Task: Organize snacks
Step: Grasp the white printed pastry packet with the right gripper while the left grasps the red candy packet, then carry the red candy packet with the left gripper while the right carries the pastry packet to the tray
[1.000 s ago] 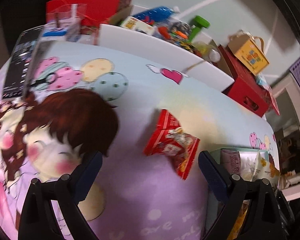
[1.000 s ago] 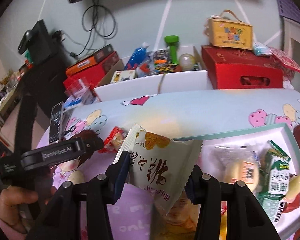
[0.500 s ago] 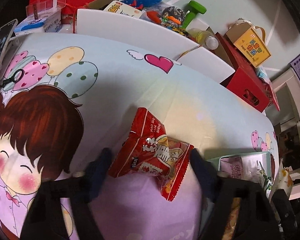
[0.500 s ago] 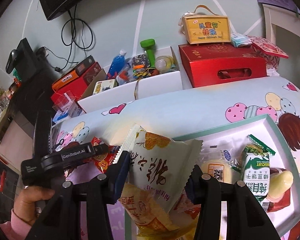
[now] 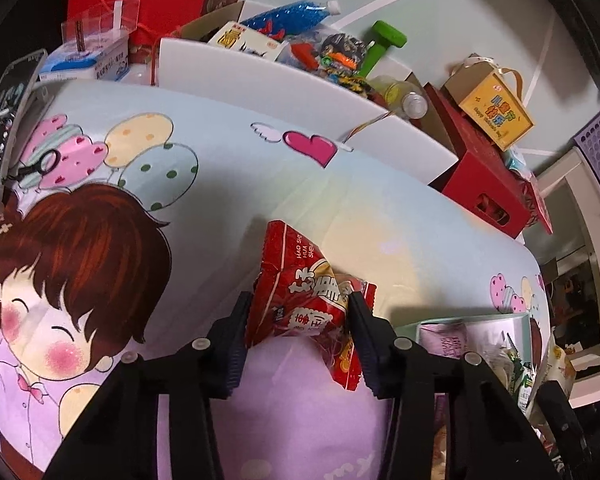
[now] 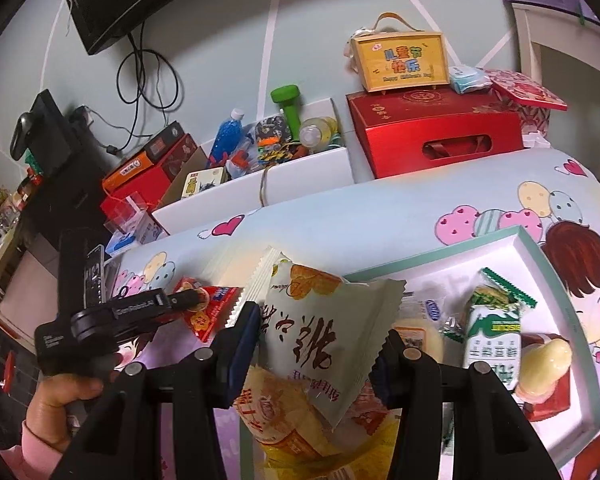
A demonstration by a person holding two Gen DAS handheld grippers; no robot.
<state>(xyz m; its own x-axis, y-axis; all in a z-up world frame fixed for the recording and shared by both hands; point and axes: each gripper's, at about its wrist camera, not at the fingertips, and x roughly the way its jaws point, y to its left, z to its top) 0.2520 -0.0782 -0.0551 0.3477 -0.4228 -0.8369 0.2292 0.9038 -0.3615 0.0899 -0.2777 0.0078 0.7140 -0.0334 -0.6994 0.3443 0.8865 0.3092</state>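
Note:
A red snack packet (image 5: pixel 292 256) lies on the cartoon-print tablecloth. My left gripper (image 5: pixel 299 306) has it between its jaws, which are closing, and both pads press into its sides and crumple it. The right wrist view shows the same packet (image 6: pixel 214 306) ahead of the left gripper (image 6: pixel 180 300), which a hand holds. My right gripper (image 6: pixel 320 330) is shut on a white snack packet (image 6: pixel 332 312) and holds it up over the left end of the mint-rimmed tray (image 6: pixel 572 320). Several snacks lie in that tray, among them a green-and-white biscuit pack (image 6: pixel 494 332).
A yellow packet (image 6: pixel 284 416) lies under the held white one. Behind the table stand a white box (image 6: pixel 300 172) of bottles and toys, red boxes (image 6: pixel 440 136) and a yellow gift box (image 6: pixel 400 62). A phone (image 5: pixel 8 128) rests at the cloth's left edge.
My left gripper came forward over the red packet and its jaws closed in from wide apart until they squeeze it. The right gripper shifted sideways over the tray, still gripping the white packet.

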